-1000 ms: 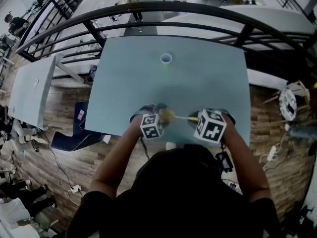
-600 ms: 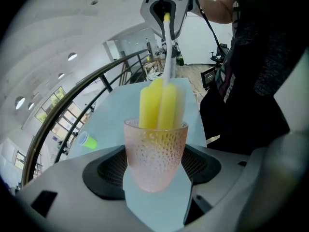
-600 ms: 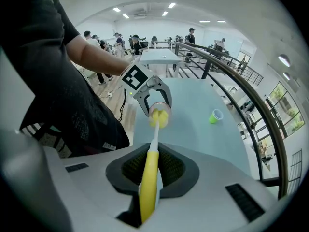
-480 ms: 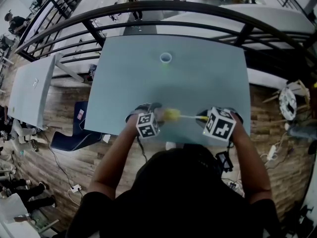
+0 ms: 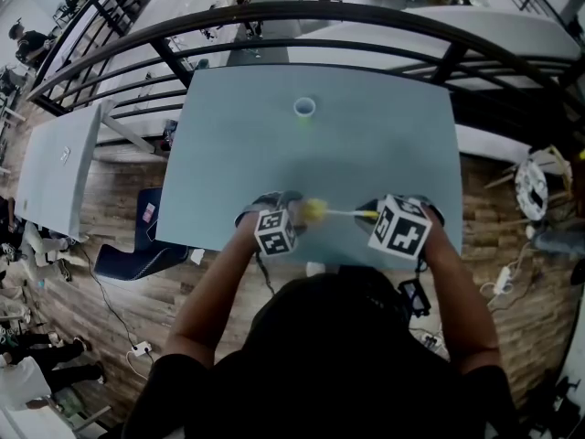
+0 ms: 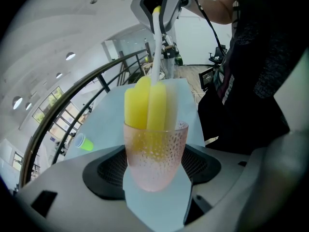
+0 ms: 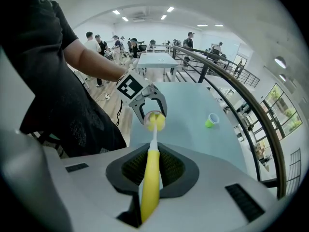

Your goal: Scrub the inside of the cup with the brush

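- Above the table's near edge, the pink dimpled cup holds the sponge brush head-down.
- The left gripper clamps the cup.
- The right gripper pinches the brush's yellow handle.
- A green cup stands near the far edge.

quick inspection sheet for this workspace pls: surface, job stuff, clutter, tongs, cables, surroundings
surface: pale blue table, with one small cup standing on it.
job's things: pinkish cup held close to the table's near edge; yellow brush with its sponge head partly down inside the cup.
clutter: small green cup, upright near the far edge.
grippers: left tongs shut on the pinkish cup; right tongs shut on the yellow brush's handle.
cables: white plug with its cord on the wooden floor.
surroundings: black railing beyond the table; second table to the left; people in the distance.
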Available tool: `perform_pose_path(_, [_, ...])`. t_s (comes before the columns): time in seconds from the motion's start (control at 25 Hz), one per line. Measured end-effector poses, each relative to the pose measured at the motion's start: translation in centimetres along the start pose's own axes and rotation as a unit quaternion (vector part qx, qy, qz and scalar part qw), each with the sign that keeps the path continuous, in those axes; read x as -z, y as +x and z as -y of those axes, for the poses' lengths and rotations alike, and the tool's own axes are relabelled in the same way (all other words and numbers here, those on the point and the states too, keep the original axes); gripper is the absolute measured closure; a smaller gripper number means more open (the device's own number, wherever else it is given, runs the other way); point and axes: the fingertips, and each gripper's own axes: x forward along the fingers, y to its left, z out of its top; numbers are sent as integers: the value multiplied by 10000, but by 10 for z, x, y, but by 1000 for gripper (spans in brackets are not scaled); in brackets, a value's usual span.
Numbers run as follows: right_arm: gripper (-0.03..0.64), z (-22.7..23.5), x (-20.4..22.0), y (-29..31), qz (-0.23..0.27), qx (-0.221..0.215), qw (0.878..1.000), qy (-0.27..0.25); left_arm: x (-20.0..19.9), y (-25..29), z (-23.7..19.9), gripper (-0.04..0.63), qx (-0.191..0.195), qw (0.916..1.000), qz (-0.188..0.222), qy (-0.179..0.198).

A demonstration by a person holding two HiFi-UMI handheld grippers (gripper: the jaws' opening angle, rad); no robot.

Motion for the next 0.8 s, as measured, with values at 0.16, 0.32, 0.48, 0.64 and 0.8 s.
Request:
perform_pose_path(0.16, [575, 0, -4, 7, -34, -42, 10000, -9, -13, 0, 0, 232, 20, 9999, 106, 20])
perform_pose_path(0.32, [575, 2, -8, 15, -93, -61, 9999, -38, -23, 0, -2, 232, 44, 9998, 185, 15])
perform_pose_path(0.48, [575, 3, -11, 24, -93, -46, 9999, -64, -28, 0, -5, 232, 14, 9998, 219, 16])
perform_pose_path(0.64, [575, 2, -10, 25, -89, -68, 9999, -47, -26, 4, -4, 232, 49, 9997, 231, -38])
perform_pose_path(0.8, [575, 2, -5, 22, -135, -35, 9999, -31, -21, 13, -4, 232, 104, 9997, 214, -64])
